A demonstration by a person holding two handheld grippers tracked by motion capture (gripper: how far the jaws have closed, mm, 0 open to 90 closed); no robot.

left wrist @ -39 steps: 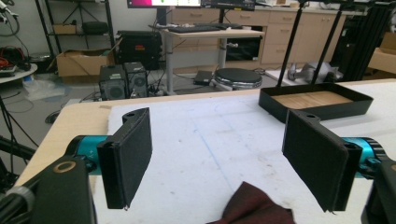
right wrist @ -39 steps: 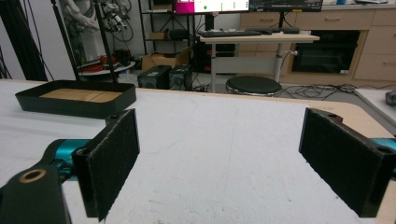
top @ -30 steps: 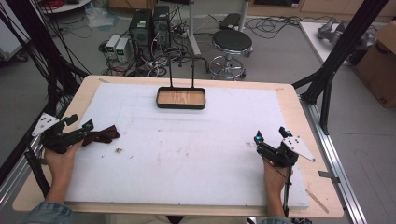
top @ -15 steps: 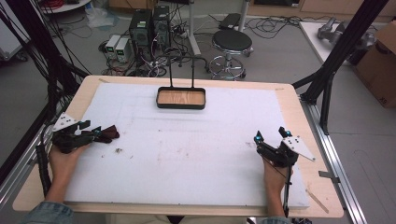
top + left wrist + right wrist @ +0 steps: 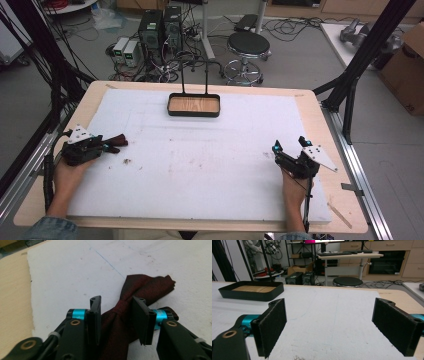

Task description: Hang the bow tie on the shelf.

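**Left gripper closes in on the bow tie's knot**

A dark red bow tie (image 5: 140,297) lies flat on the white foam mat (image 5: 210,165) near the table's left edge. The left gripper (image 5: 116,315) comes at it low, its jaws straddling the narrow centre knot rather than a wide wing, likely because the knot is the firmest, most compact place to pinch. The jaws have just been closing with the cloth between them; one pad seems to touch the knot, but a gap shows at the other, so the hold does not look clamped yet.

The right gripper (image 5: 329,325) waits by the table's right edge, jaws spread wide with nothing between them, probably kept clear until needed. A black tray with a wooden floor (image 5: 194,106) sits at the far middle of the mat, well apart from the tie, a plausible place to take it.
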